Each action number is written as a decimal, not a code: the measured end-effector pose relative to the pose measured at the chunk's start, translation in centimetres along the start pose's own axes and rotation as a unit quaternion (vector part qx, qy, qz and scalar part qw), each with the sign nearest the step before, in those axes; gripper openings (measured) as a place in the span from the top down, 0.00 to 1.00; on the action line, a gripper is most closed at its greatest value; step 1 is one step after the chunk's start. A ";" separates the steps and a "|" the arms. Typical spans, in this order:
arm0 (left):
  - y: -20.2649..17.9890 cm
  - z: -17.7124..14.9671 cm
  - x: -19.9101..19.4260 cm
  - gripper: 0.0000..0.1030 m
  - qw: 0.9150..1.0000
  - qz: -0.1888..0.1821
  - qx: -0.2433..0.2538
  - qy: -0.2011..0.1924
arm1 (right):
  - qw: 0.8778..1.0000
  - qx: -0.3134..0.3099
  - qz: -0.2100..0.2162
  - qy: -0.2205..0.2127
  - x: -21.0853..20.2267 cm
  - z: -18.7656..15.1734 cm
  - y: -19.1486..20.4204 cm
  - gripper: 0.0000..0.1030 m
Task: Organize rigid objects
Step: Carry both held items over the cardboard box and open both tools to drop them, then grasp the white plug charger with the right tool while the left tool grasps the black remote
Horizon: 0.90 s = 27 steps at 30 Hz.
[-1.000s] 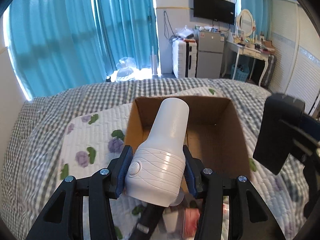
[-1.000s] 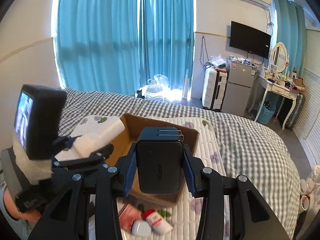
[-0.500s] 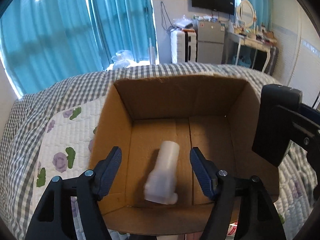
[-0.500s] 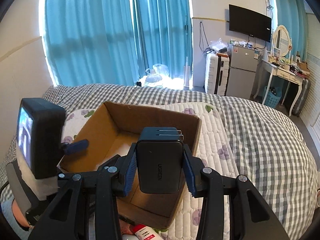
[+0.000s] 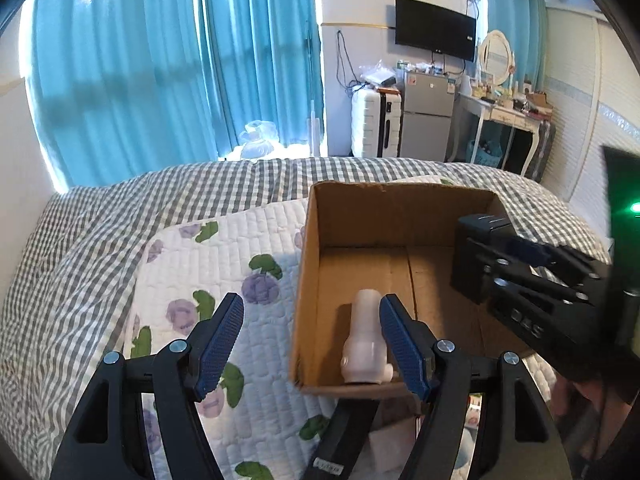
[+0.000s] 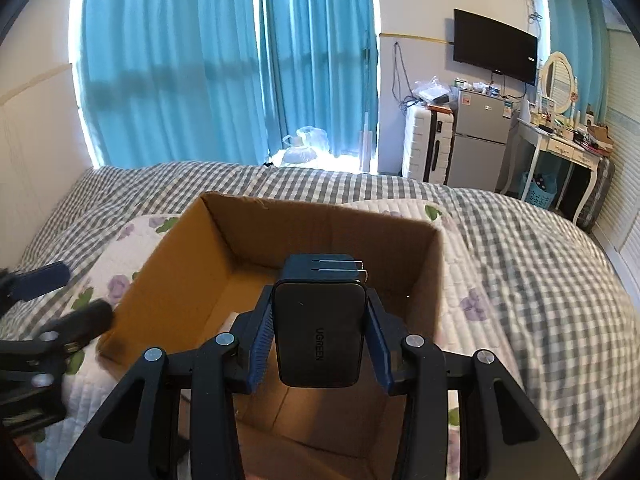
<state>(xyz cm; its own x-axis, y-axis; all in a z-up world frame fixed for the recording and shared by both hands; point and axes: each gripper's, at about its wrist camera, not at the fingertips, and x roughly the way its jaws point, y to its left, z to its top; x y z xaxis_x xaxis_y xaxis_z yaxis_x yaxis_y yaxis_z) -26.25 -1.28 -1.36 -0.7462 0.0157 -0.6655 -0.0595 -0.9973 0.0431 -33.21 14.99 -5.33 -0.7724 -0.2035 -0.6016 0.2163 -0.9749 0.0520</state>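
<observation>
Your left gripper is spread, holding nothing; the white bottle lies in the cardboard box at 1 o'clock. Your right gripper clamps the black charger over the box.

A brown cardboard box is sitting open on the bed, with its top flaps gone and its walls standing straight up. A white plastic thing with a fat round bottom and a thin neck is lying flat on the box floor, near the front wall, its neck pointing to the back wall. A black charger block with the word UGREEN on it is being squeezed between the blue pads of the right gripper. It is hanging over the open box, its two metal prongs folded flat along its top end
</observation>
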 end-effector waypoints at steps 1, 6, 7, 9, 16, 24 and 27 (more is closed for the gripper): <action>0.3 -0.3 -0.2 0.29 1.000 -0.003 -0.001 -0.002 | 1.000 0.006 -0.002 -0.007 0.0 -0.2 0.0 0.56; 1.1 -1.0 -2.8 0.29 1.000 -0.011 -0.011 -0.014 | 0.998 -0.022 -0.014 -0.053 -4.0 1.0 0.7 0.33; 1.2 -1.1 -3.5 0.29 1.000 -0.011 -0.012 -0.015 | 0.998 -0.030 -0.021 -0.053 -5.0 1.3 1.0 0.29; 1.2 -1.4 -5.3 0.27 1.000 -0.010 -0.014 -0.019 | 0.998 -0.035 -0.028 -0.053 -7.6 1.6 1.5 0.26; 0.6 -3.2 -11.2 0.02 0.999 0.005 0.002 -0.034 | 0.999 -0.044 -0.026 -0.018 -15.7 0.3 2.8 0.13; 0.9 -9.8 -11.7 0.01 1.000 -0.004 -0.018 0.004 | 0.999 -0.030 -0.017 0.042 -17.0 -7.4 3.5 0.10; 1.1 -12.1 -10.2 0.01 0.999 0.004 -0.040 0.014 | 0.997 -0.012 0.003 0.076 -14.6 -11.3 3.7 0.10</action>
<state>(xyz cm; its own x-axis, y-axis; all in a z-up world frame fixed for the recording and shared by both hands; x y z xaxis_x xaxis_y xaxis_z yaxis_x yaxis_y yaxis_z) -10.67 -3.42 -3.58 -0.7282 0.0066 -0.6853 0.0005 -0.9999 -0.0101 -14.36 15.38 -5.36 -0.6722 -0.1921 -0.7150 0.2363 -0.9709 0.0387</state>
